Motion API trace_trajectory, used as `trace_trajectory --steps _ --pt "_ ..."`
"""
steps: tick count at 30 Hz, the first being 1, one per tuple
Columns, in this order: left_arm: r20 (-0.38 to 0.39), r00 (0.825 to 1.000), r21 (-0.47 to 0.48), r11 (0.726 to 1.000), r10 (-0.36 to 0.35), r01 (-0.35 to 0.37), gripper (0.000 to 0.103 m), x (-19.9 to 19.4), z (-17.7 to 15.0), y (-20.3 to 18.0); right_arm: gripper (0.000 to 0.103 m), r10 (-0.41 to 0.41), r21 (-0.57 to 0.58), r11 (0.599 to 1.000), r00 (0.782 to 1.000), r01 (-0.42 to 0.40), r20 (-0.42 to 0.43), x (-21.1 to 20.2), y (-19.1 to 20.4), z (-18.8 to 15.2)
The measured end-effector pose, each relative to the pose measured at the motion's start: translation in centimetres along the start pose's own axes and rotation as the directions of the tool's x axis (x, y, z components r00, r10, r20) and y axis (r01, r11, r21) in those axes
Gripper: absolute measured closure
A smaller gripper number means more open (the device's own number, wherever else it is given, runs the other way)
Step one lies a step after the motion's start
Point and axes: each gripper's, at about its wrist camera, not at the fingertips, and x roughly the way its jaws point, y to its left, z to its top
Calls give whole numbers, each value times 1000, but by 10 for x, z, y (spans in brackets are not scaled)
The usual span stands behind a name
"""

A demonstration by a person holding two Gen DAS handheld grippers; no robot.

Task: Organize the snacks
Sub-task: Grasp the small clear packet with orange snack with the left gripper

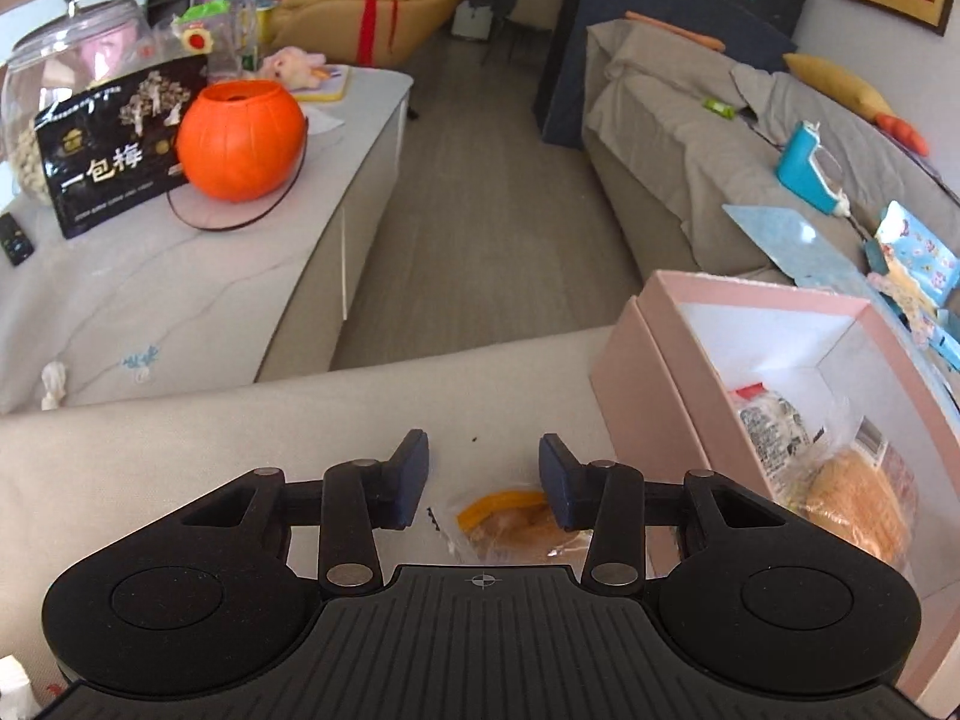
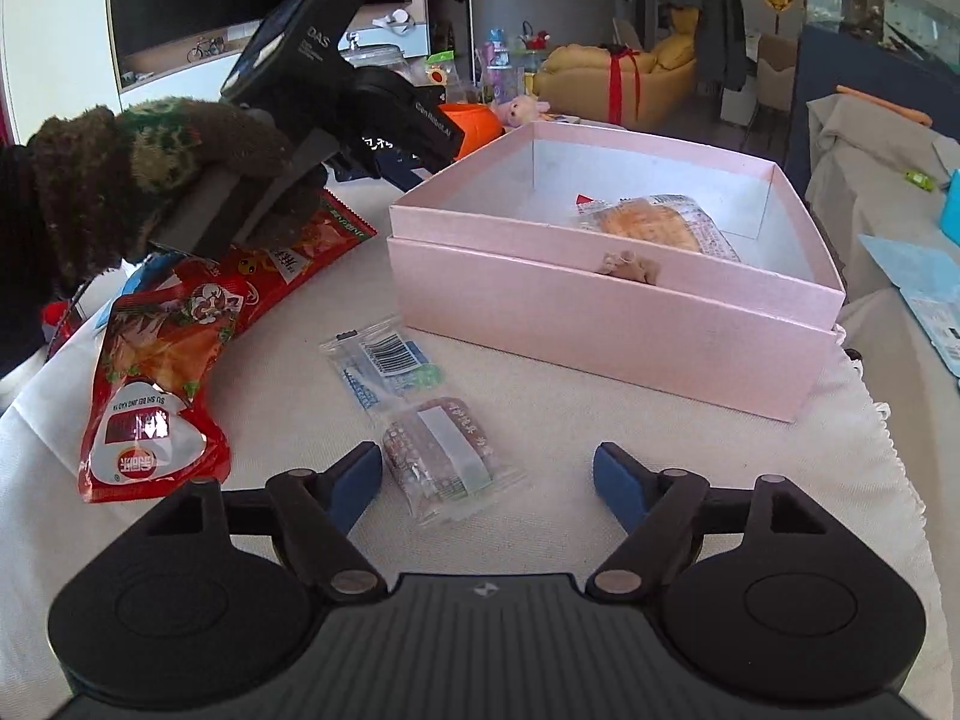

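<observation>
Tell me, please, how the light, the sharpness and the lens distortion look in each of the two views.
Left wrist view: bright daylight, sharp, washed-out white inside the box; table edge bowed by the fisheye. Right wrist view: also sharp, even light, soft shadows; box walls curve, dark vignette in the corners.

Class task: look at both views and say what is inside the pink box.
Inside the pink box lie wrapped snacks: a clear packet of orange-brown bread and, in the left wrist view, a printed white packet behind it. The near wall hides part of the floor, so anything more there cannot be seen.

orange plastic pumpkin (image 1: 240,141), glass jar (image 1: 66,78), yellow sofa (image 2: 606,84), remote (image 1: 15,237)
</observation>
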Motion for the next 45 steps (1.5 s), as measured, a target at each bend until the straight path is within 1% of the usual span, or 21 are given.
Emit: trace_trajectory --steps 2,3,5,7,11,13,14,15,17,18,19,21,23,25,29,32,35,38,41,43,45 --pt "-20 1000 105 994 -2 4 61 -8 -10 -11 25 6 8 1000 1000 -6 2 -1 -1 -1" --pt "-37 999 172 985 -1 7 62 -14 -18 -20 25 7 9 1000 1000 -7 3 -1 -2 -1" --pt "-50 999 274 962 14 1 68 -30 -36 -33 24 9 10 1000 1000 -9 2 -1 -1 -1" --pt "-66 998 296 955 3 17 72 -47 -53 -39 24 13 15 1000 1000 -13 4 -2 -1 -1" --pt "-121 989 247 962 -88 116 72 -75 -79 -43 24 11 14 1000 1000 -11 3 -3 0 -1" --pt "-149 975 190 963 -165 192 71 -88 -87 -41 24 10 11 1000 1000 -10 2 -3 0 -1" --pt "-139 974 156 967 -178 199 69 -96 -90 -40 24 9 10 1000 1000 -9 1 -3 0 -1" --pt "-115 980 116 978 -161 174 69 -106 -93 -38 24 8 9 1000 1000 -8 1 -2 1 -1" --pt "-85 994 27 997 -72 74 70 -123 -97 -33 24 9 10 1000 1000 -9 1 -3 1 -1" --pt "-80 996 -18 999 -35 34 69 -131 -99 -30 24 9 10 1000 1000 -9 1 -2 1 -1" --pt "-82 996 -59 998 -23 18 69 -138 -101 -28 24 8 10 1000 1000 -8 1 -2 1 -1" --pt "-103 993 -160 986 -52 35 69 -146 -107 -20 23 7 6 1000 1000 -7 -1 -2 1 -1" --pt "-128 986 -264 962 -104 68 69 -147 -110 -11 23 -1 -3 1000 1000 1 -5 -2 3 -1" --pt "-131 987 -299 953 -93 50 69 -145 -111 -7 23 -17 -13 1000 1000 17 -6 -2 6 -1" --pt "-109 994 -298 954 -19 -15 69 -128 -107 -11 22 -36 -15 999 999 35 -5 -2 6 -2" --pt "-116 993 -287 957 -4 -30 66 -112 -104 -18 22 -41 -8 999 999 41 -4 -3 6 -2" --pt "-101 994 -179 982 35 -53 63 -105 -105 -35 22 -41 -5 999 999 41 -3 -4 5 -3" --pt "-81 994 -59 995 75 -80 63 -108 -114 -51 22 -39 0 999 999 39 -1 -4 4 -3" --pt "-51 998 -7 999 47 -48 65 -121 -129 -58 21 -34 4 999 999 34 -2 -4 3 -3" --pt "-9 1000 -18 1000 12 -13 65 -134 -140 -59 18 -27 1 1000 1000 27 -6 -3 4 -3" --pt "48 999 -42 999 19 -17 65 -150 -147 -60 17 -24 -4 1000 1000 24 -11 -2 4 -2"
